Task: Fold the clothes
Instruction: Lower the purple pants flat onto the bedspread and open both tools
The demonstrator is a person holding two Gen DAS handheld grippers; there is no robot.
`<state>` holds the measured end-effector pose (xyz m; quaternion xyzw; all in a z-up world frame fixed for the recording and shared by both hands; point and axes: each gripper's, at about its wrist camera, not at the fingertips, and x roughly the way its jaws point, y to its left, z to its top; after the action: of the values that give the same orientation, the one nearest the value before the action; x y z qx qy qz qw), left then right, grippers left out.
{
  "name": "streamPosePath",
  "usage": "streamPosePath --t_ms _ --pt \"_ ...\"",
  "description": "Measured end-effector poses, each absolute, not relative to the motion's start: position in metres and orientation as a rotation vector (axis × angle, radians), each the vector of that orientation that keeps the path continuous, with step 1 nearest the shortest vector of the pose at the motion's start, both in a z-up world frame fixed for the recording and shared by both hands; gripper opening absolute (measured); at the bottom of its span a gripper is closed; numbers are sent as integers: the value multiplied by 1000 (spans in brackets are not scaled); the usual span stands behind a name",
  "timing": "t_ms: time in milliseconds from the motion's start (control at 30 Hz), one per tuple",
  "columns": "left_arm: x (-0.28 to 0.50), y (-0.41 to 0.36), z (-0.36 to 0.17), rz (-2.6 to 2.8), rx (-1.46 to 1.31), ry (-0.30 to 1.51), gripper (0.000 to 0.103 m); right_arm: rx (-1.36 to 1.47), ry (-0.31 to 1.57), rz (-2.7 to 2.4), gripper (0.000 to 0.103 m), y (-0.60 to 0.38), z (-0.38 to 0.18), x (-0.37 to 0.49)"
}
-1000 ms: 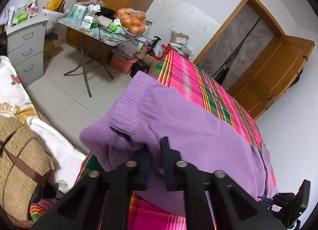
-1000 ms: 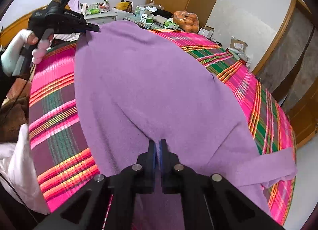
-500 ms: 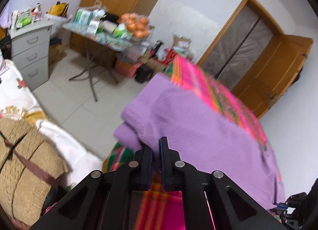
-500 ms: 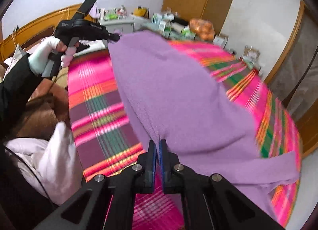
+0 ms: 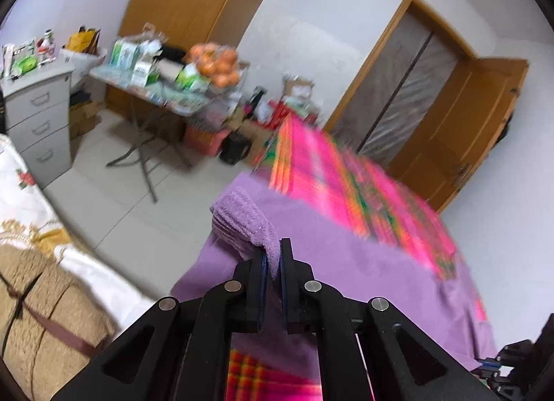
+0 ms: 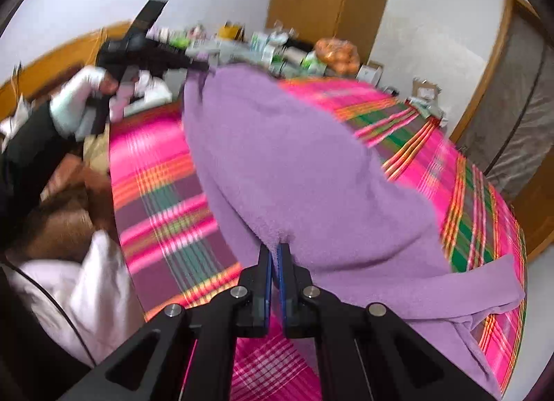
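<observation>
A purple fleece garment (image 6: 297, 165) hangs stretched over a bed with a pink plaid cover (image 6: 162, 200). My right gripper (image 6: 274, 252) is shut on its near edge, lifted off the cover. My left gripper (image 5: 273, 255) is shut on a bunched ribbed hem of the same garment (image 5: 374, 279). In the right wrist view, the left gripper (image 6: 197, 67) shows at the far corner of the cloth, held by a white-gloved hand (image 6: 78, 103). A loose sleeve (image 6: 484, 293) trails on the cover at the right.
A folding table (image 5: 155, 92) with boxes and a bag of oranges (image 5: 216, 65) stands across the tiled floor, beside a grey drawer unit (image 5: 38, 117). Wardrobe and wooden door (image 5: 477, 117) line the walls. A tan knit garment (image 5: 38, 318) and white cloth (image 6: 86, 290) lie by the bed.
Both grippers have risen with the purple garment, lifting its held edges off the cover. The left gripper's end has drawn back, exposing more plaid beyond it.
</observation>
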<state>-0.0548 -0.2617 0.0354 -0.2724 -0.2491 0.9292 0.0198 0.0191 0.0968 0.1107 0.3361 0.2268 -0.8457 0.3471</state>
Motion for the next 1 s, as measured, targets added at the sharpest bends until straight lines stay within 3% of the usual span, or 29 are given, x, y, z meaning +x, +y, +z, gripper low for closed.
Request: streamPosePath --t_ms 167,267,367,400,533,667,867,900,933,1000 --pt "-59 -268 16 2879 -987 -757 7 991 625 -2111 8 95 85 14" --pt "-59 -269 -7 2856 -1129 -734 6 1023 604 -2072 16 94 76 13" --pt "-41 -276 3 2896 -1058 -738 18 984 468 -2086 16 105 98 5" --pt "-34 -278 9 2948 -1043 -713 26 967 426 -2097 17 109 106 0" --pt "-18 -280 32 3046 -951 -715 27 918 311 -2200 29 121 136 -33" --pt "-22 -240 41 2979 -928 -610 27 974 273 -2274 29 115 136 -89" --pt "-52 -174 23 2880 -1044 -384 27 1165 206 -2215 29 100 103 -167" --pt "-57 -165 18 2868 -1076 -348 27 1202 186 -2202 23 102 95 -176" --pt "-61 -157 11 2856 -1112 -311 27 1223 156 -2195 3 106 91 -184" --pt "-63 -150 3 2847 -1151 -273 27 1231 73 -2195 4 118 87 -195"
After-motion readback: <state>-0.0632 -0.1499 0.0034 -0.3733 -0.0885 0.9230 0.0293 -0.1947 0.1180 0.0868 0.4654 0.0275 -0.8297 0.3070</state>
